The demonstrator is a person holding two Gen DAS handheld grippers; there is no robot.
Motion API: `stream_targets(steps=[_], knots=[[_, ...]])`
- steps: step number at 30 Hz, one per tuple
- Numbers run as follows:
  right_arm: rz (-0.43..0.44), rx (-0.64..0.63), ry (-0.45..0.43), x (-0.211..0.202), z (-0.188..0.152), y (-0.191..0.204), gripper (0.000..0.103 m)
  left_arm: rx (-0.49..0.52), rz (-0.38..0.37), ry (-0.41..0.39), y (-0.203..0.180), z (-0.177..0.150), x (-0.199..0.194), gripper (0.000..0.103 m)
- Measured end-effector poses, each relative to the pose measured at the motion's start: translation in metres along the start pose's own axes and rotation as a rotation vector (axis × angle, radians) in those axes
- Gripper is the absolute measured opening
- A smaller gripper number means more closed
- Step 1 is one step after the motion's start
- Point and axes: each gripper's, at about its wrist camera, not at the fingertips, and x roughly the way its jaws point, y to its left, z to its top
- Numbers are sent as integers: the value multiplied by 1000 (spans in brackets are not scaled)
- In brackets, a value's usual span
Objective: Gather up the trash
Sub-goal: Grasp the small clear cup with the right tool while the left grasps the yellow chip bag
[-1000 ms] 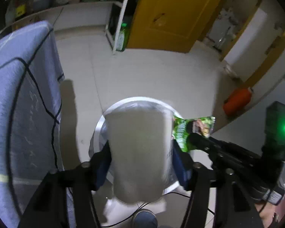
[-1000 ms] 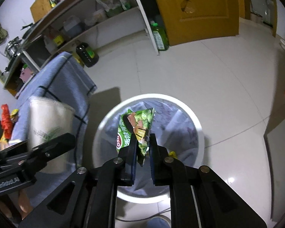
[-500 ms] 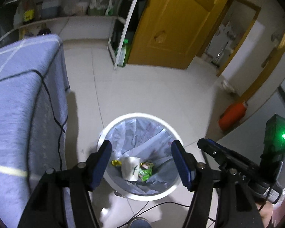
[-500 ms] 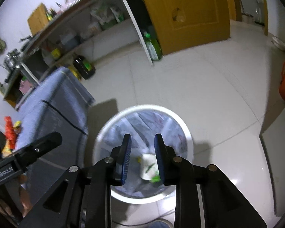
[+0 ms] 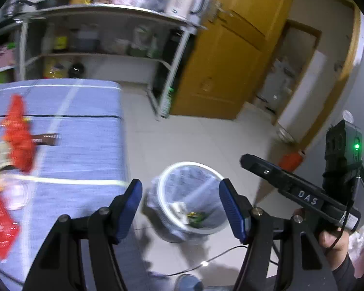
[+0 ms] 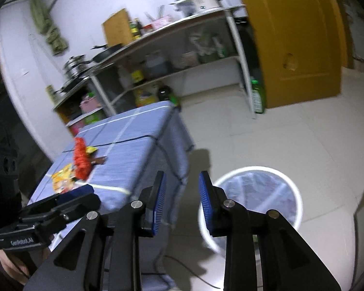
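Both my grippers are empty now. A second ago my left gripper (image 5: 180, 203) held a white paper cup over the trash bin (image 5: 168, 177) and my right gripper (image 6: 180, 200) pinched a green snack bag above it. Both pieces now lie at the bottom of the bin: I can see the cup (image 5: 179, 206) and the green wrapper (image 5: 197, 218) inside the liner, at about six o'clock from the rim's centre in the left wrist view. My left jaws stand wide apart with nothing between them. My right jaws are opening, a modest gap so far, and nothing sits between the blue pads.

Both views have swung up and away from the bin toward the table (image 6: 133, 150) with the blue cloth, at roughly nine o'clock from the bin. That drop is done, I judge, and more trash waits on the cloth: a red wrapper (image 6: 81, 158), a yellow packet (image 6: 63, 178) and a brown bar (image 6: 100, 161), lying close together. Blur hides their exact edges.
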Motion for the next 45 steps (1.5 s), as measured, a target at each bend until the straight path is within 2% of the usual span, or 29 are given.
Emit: stream_targets(steps=[2, 8, 14, 19, 28, 38, 41, 43, 45], knots=[[39, -27, 14, 7, 0, 19, 29, -13, 30, -28, 20, -2, -17, 68], [126, -134, 72, 31, -4, 80, 29, -60, 180, -96, 89, -14, -67, 68], [197, -255, 151, 71, -14, 153, 29, -149, 303, -104, 167, -25, -97, 72], [218, -330, 216, 107, -25, 198, 29, -197, 370, -77, 216, -26, -99, 73], [236, -418, 278, 151, -36, 251, 29, -346, 404, -8, 297, -24, -77, 73], [179, -454, 317, 176, -41, 264, 29, -348, 388, -3, 315, -10, -61, 73], [174, -439, 328, 181, -40, 264, 29, -321, 390, -2, 310, -9, -57, 64], [172, -431, 330, 183, -38, 264, 29, -299, 397, 8, 308, -7, -54, 43], [172, -424, 332, 185, -37, 265, 29, -303, 394, 12, 308, -6, -53, 29]])
